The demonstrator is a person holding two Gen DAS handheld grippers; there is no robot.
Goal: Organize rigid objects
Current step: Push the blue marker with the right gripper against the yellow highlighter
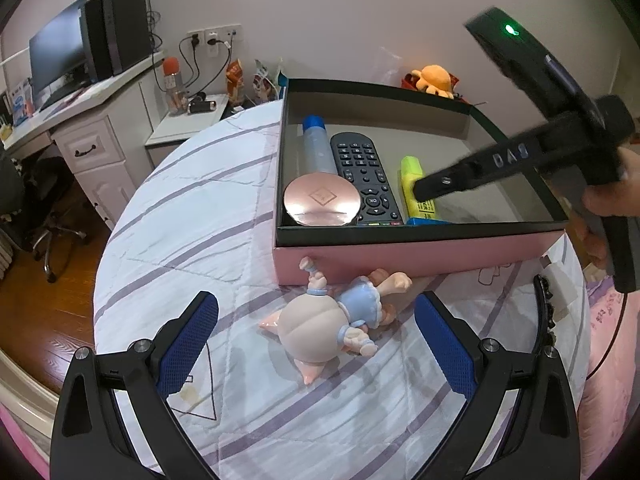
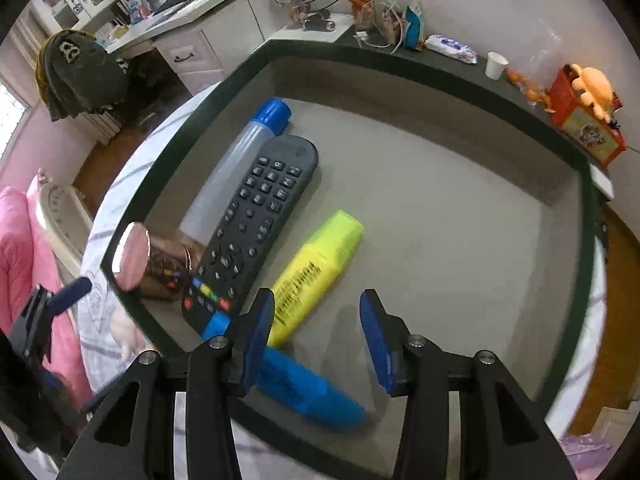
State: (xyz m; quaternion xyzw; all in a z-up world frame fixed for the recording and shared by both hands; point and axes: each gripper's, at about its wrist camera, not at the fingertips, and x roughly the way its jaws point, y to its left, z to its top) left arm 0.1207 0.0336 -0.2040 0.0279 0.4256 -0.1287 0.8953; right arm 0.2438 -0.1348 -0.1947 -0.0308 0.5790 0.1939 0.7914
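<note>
A pink box (image 1: 400,252) with a dark rim holds a black remote (image 1: 364,172), a blue-capped clear tube (image 1: 318,148), a rose-gold round tin (image 1: 320,200), a yellow highlighter (image 2: 320,264) and a blue highlighter (image 2: 312,392). My right gripper (image 2: 316,298) hovers over the box floor, open, with nothing pressed between its pads. The yellow highlighter's near end lies just below its left finger. A pig doll (image 1: 320,328) in a blue dress lies on the quilt in front of the box. My left gripper (image 1: 316,300) stands wide open around the doll and grips nothing.
The box sits on a round, striped quilted surface (image 1: 180,220). The right half of the box floor (image 2: 460,240) is bare. A white desk (image 1: 80,120) with a monitor stands to the left. An orange plush toy (image 1: 434,80) and snack packets sit behind the box.
</note>
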